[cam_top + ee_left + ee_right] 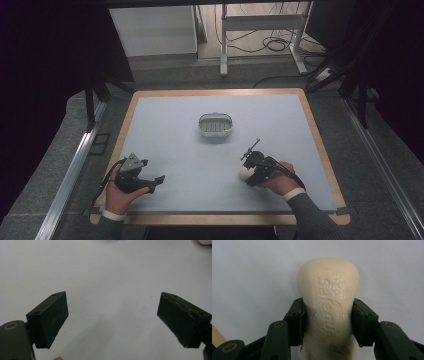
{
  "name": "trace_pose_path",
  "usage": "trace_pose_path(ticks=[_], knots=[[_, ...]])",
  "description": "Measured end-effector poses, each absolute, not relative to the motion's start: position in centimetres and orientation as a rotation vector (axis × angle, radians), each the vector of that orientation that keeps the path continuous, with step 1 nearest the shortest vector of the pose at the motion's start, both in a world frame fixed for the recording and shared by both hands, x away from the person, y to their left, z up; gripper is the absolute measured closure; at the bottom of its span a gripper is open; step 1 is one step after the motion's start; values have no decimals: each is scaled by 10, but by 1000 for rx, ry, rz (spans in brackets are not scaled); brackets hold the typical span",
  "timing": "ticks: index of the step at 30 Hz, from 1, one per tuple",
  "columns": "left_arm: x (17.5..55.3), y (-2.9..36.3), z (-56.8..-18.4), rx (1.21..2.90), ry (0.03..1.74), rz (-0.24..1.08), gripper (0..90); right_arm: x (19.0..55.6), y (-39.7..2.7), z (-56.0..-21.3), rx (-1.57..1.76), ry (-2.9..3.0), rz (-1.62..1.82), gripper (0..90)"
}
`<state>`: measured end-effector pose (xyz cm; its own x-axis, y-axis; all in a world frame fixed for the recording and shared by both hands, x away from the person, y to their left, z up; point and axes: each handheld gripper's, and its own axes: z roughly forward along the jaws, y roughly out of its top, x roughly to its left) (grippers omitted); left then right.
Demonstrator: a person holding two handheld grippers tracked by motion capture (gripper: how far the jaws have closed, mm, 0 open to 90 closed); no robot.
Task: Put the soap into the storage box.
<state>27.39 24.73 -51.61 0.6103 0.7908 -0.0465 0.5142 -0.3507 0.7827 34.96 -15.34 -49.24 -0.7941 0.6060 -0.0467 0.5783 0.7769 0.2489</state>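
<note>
Cream soap bar [328,310] sat pinched at its waist in my right gripper [328,322], low over the table [170,130]; slick, it could've squirted free. Left gripper [113,317] gaped empty.

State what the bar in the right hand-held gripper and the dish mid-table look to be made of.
Bar: soap, going by its cream, waxy matte surface, moulded lettering and small surface pitting. Dish: likely plastic, pale grey-white with a ribbed, darker inside like a draining soap dish; too small in the high view to be sure.
</note>
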Motion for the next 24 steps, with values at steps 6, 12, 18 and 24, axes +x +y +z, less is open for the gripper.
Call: trace_pose_path(ticks=[6, 12, 18, 24], knots=[[274, 247, -516, 2036, 1021, 434, 104, 351, -154, -481, 939, 2828, 369, 493], [274, 248, -515, 2031, 1024, 435, 104, 358, -152, -465, 909, 2803, 404, 494], [274, 249, -515, 2028, 1025, 434, 104, 364, -148, -453, 862, 2796, 443, 493], [274, 248, -516, 2034, 1025, 429, 104, 370, -143, -445, 828, 2798, 465, 494]])
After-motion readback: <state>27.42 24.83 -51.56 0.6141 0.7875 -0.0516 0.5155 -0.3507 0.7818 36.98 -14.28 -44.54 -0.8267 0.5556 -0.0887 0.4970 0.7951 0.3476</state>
